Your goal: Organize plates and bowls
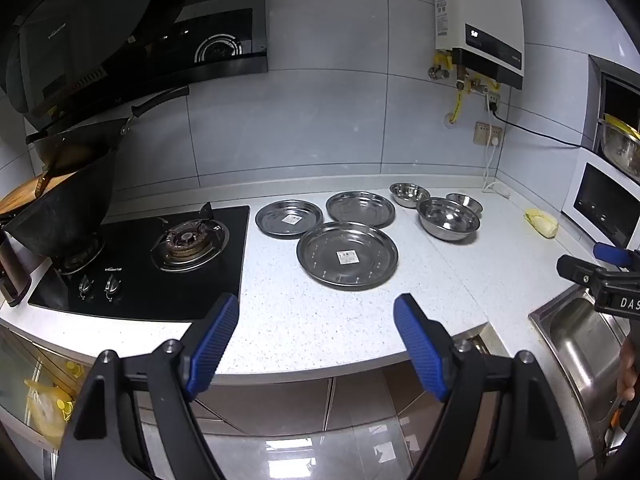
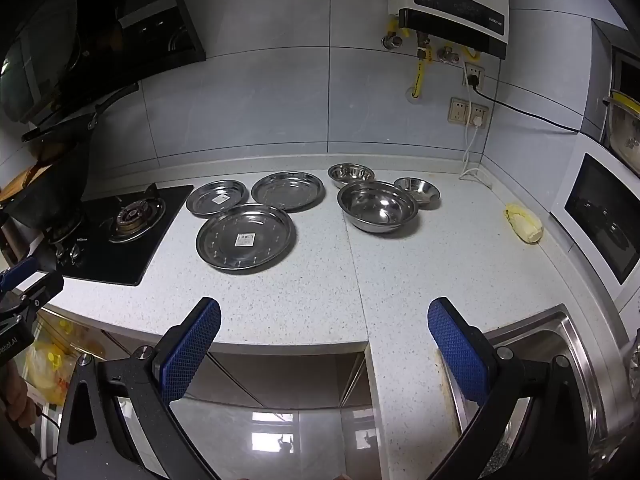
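Three steel plates lie on the speckled counter: a large one in front (image 1: 347,255) (image 2: 245,237), a smaller one at back left (image 1: 289,218) (image 2: 217,197), another at back right (image 1: 361,208) (image 2: 287,190). To their right stand three steel bowls: a large one (image 1: 448,218) (image 2: 378,205) and two small ones behind it (image 1: 409,194) (image 1: 464,202) (image 2: 351,172) (image 2: 416,190). My left gripper (image 1: 316,310) is open and empty over the counter's front edge, short of the large plate. My right gripper (image 2: 324,312) is open and empty at the front edge.
A gas hob (image 1: 160,256) with a black wok (image 1: 60,208) is at the left. A steel sink (image 1: 580,336) (image 2: 560,344) is at the right front. A yellow-white lump (image 1: 541,222) (image 2: 524,224) lies by a white microwave (image 2: 600,216). A water heater (image 2: 452,4) hangs above.
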Demonstrator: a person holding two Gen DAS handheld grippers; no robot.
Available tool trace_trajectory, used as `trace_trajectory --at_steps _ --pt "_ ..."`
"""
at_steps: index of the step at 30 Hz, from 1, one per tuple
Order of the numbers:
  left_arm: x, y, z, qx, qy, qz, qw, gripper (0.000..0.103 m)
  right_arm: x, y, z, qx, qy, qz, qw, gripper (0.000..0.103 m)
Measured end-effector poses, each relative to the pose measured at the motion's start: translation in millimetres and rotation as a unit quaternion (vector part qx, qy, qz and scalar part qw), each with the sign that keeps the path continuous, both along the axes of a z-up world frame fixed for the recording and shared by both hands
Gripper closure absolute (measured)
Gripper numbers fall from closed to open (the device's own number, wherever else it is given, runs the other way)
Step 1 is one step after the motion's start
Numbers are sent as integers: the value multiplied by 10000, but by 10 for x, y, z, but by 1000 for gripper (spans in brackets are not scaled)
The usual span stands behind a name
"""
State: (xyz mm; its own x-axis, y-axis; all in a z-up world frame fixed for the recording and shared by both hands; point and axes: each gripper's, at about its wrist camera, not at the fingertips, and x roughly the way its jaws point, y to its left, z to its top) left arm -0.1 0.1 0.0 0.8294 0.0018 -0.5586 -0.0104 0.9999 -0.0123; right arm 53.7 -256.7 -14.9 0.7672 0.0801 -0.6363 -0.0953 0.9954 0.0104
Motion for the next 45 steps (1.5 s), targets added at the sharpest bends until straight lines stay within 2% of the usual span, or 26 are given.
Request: trace_trajectory --at_steps 45 --pt "-6 17 -74 -21 119 14 9999 24 -2 21 -105 -70 181 10 9998 1"
